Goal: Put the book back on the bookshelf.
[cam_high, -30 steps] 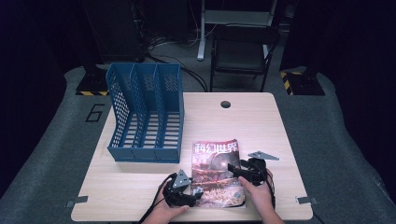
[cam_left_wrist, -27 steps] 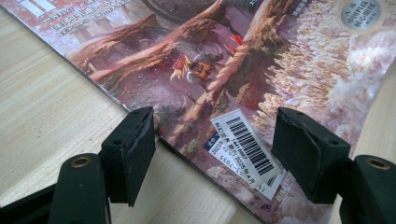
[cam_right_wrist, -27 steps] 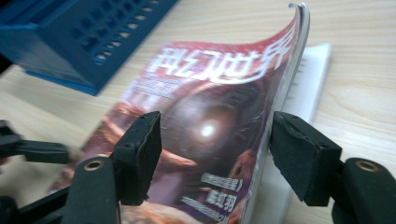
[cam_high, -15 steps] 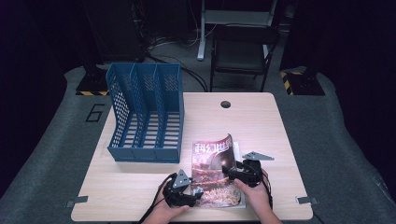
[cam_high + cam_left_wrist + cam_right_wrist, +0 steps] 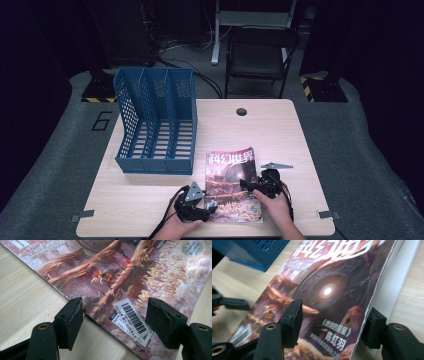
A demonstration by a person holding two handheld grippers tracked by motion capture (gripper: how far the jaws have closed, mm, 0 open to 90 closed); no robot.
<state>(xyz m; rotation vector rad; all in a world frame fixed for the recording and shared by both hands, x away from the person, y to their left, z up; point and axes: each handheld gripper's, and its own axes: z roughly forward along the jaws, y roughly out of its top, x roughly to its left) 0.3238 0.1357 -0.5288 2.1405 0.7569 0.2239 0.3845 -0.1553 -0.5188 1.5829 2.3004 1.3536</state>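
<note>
We have both tools at the magazine [image 5: 232, 182] on the tabletop [image 5: 280, 130]. The left tool [image 5: 212, 206] straddles its corner, spread. The right tool [image 5: 246, 184], jaws just closing, brackets its raised edge, not yet pinching. Lifting and filing in the blue file rack [image 5: 156, 120] remain.

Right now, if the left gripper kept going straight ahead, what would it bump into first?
Probably the magazine. The left gripper points at its near corner with the barcode sticker, jaws open on either side, though depth is hard to judge.

Light wood table [image 5: 280, 135]: blue file rack [image 5: 157, 122] left-centre, magazine [image 5: 232, 185] near front edge, small grey plate [image 5: 276, 165] beside.
</note>
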